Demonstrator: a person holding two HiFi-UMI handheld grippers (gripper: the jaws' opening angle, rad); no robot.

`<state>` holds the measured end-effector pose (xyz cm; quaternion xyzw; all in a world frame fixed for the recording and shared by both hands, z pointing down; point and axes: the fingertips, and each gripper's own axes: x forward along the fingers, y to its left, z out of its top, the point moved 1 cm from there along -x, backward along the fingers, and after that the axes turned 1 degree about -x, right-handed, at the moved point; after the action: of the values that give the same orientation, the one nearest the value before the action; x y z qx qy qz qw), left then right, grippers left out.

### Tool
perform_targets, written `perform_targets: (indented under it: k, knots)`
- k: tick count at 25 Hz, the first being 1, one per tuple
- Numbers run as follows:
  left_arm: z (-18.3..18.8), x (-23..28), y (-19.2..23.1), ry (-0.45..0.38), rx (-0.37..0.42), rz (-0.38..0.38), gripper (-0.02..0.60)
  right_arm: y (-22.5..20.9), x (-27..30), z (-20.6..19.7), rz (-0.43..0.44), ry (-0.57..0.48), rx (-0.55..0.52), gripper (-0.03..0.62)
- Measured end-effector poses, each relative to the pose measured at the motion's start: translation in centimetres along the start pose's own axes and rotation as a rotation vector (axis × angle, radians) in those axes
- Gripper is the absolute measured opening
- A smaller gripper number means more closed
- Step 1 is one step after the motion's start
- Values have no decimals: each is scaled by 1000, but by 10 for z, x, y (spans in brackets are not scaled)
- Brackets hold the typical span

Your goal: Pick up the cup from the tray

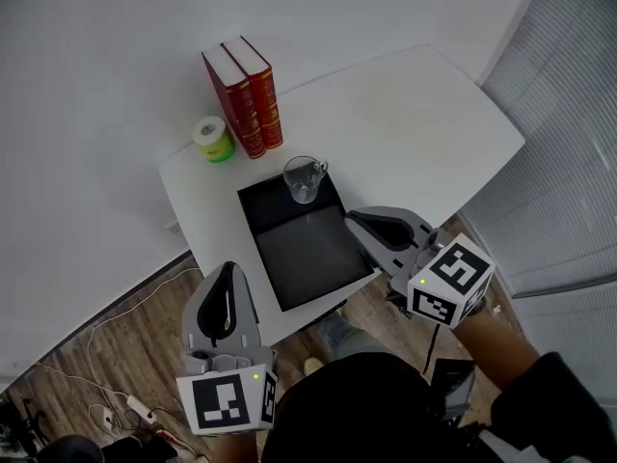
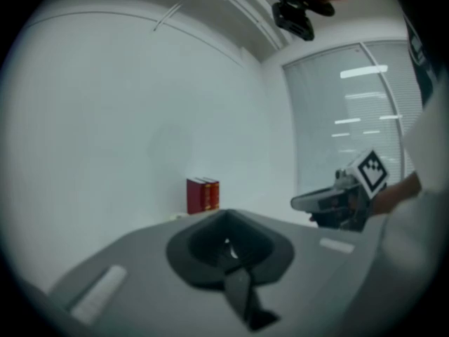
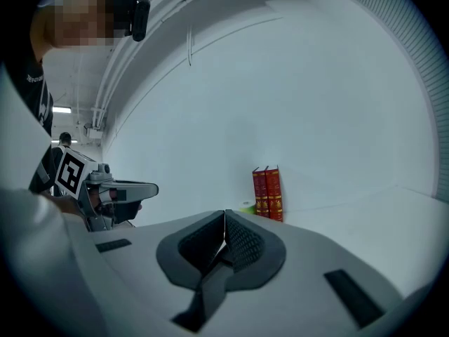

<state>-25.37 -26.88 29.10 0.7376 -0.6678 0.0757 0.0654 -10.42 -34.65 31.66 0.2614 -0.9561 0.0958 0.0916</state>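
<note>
Head view: cup (image 1: pixel 304 179) is sitting unlifted at the tray's (image 1: pixel 308 258) twelve o'clock end; left gripper (image 1: pixel 229 270) at eight o'clock and right gripper (image 1: pixel 353 217) at three o'clock are hanging clenched, empty.

Grey left gripper (image 1: pixel 229 270) and right gripper (image 1: pixel 355 219) bear 2 black-white cubes (image 1: pixel 229 402).
</note>
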Motion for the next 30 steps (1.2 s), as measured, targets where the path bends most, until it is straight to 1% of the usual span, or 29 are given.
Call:
perform_targets:
  k: [7, 18, 30]
  knots:
    - [6, 20, 0, 4, 8, 21, 5, -29, 11, -4, -2, 11, -9, 17]
    - [15, 55, -7, 10, 21, 25, 5, -68, 23, -14, -14, 37, -9, 17]
    - [20, 87, -4, 19, 27, 58, 5, -100, 43, -26, 14, 85, -10, 17]
